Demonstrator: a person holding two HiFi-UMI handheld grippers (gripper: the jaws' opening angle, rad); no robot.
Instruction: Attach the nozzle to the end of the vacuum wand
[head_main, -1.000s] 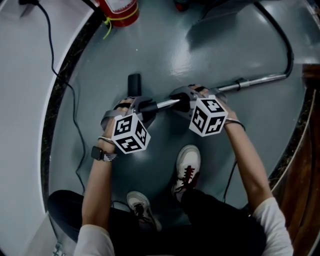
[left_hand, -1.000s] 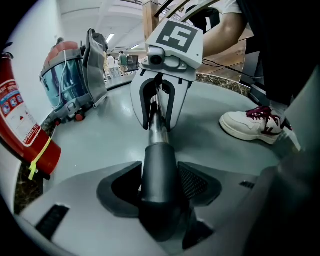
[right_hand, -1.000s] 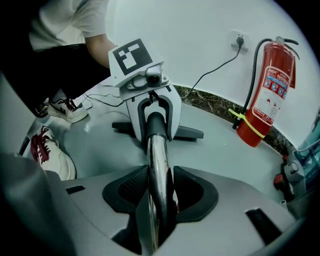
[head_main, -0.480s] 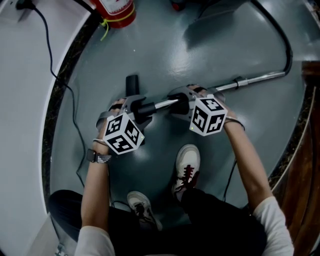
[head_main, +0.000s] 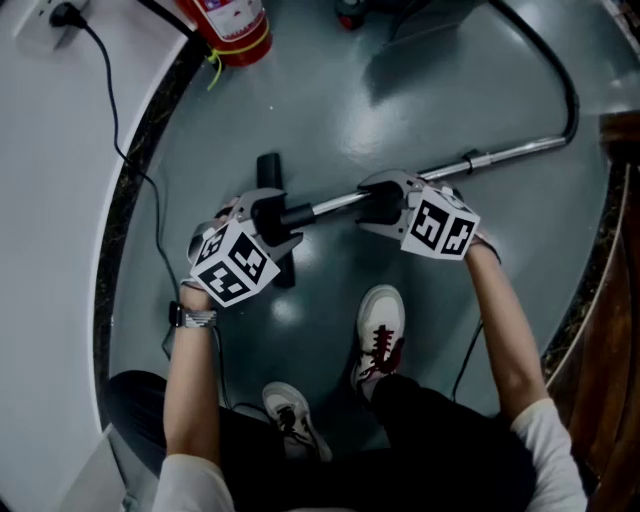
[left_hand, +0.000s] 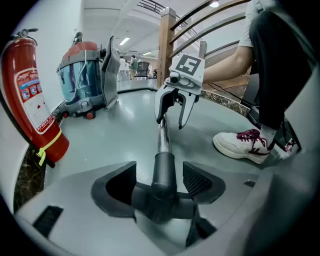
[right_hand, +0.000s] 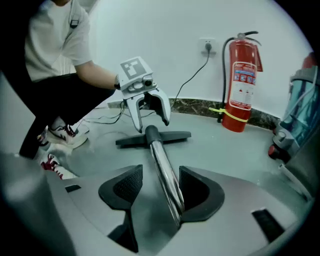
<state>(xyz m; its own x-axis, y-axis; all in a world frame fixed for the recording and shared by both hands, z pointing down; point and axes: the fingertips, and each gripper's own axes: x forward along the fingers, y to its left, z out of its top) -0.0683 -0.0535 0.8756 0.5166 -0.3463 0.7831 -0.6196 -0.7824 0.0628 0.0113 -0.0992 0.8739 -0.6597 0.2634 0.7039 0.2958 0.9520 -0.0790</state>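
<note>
Both just opened: left hand-held gripper (left_hand: 160, 175) straddles nozzle (right_hand: 152, 136), right hand-held gripper (right_hand: 161, 180) straddles wand (left_hand: 162, 137).

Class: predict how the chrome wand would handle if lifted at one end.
Probably stiff: the wand runs straight, with no sag. Likely slippery, since it looks like polished metal. Unlikely to roll: the crosswise nozzle on its end should brace it.

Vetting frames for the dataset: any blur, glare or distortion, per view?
Head view: dim overall, with a soft patch of light glare on the glossy floor; otherwise sharp. Left gripper view: strong fisheye with black corners, the fire extinguisher leans at the edge, and the nozzle is soft close up. Right gripper view: same fisheye, bright streaks along the chrome wand, background crisp.
</note>
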